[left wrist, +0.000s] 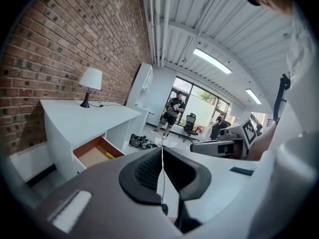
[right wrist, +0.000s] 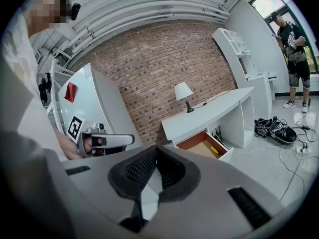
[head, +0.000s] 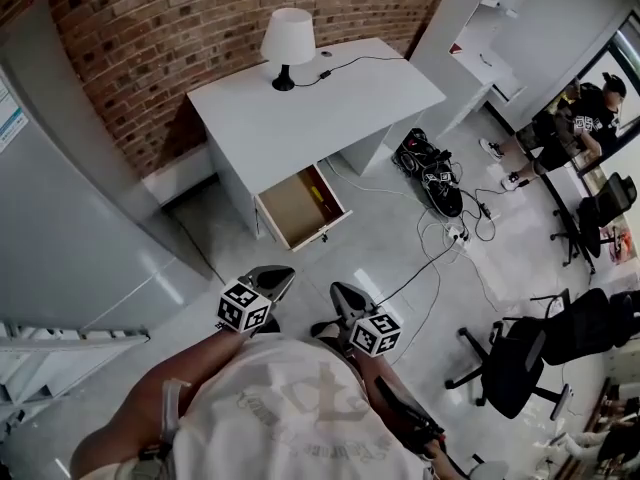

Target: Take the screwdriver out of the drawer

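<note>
The desk [head: 330, 108] is smooth matt white; behind it the wall [head: 170, 28] is rough red brick, under it the drawer [head: 290, 213] shows bare brown wood, before it the floor [head: 370, 233] is glossy pale grey

A white lamp [head: 287, 43] stands by the brick wall [head: 150, 38], black office chairs [head: 512, 366] well apart.

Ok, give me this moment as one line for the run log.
drawer: open | screwdriver: in drawer, untouched | left claw: shut, empty | right claw: shut, empty | both claws: well short of desk
</note>
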### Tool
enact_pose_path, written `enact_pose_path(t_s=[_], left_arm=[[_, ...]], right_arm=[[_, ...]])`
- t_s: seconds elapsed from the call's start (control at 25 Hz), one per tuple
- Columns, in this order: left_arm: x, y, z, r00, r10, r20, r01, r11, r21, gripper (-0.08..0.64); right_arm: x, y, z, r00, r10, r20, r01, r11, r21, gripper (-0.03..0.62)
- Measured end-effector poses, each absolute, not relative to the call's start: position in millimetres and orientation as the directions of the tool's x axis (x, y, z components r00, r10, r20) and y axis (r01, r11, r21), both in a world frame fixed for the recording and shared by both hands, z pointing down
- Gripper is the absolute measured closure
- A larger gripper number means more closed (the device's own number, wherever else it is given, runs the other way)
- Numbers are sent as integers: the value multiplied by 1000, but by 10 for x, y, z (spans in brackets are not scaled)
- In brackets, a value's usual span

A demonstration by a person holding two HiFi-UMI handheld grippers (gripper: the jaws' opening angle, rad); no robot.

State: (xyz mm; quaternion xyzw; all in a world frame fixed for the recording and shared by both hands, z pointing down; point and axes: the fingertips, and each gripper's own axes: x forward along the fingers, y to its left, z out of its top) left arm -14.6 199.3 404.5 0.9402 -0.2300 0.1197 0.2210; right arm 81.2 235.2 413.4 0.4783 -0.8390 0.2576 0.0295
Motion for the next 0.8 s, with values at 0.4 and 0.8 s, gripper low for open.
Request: enact_pose_path(t_s=[0.4,0.8], left_arm=[[-270,1904,4035,862,-398,312,-496,-786,368,548],[-291,1891,4092,869,-379,317,-482,-789,380,548]], right_arm=[[696,2267,4132,-546,-776,317,-821,419,-388,586],[662,2248,4194,-532,-776,339,-830,399,-389,586]])
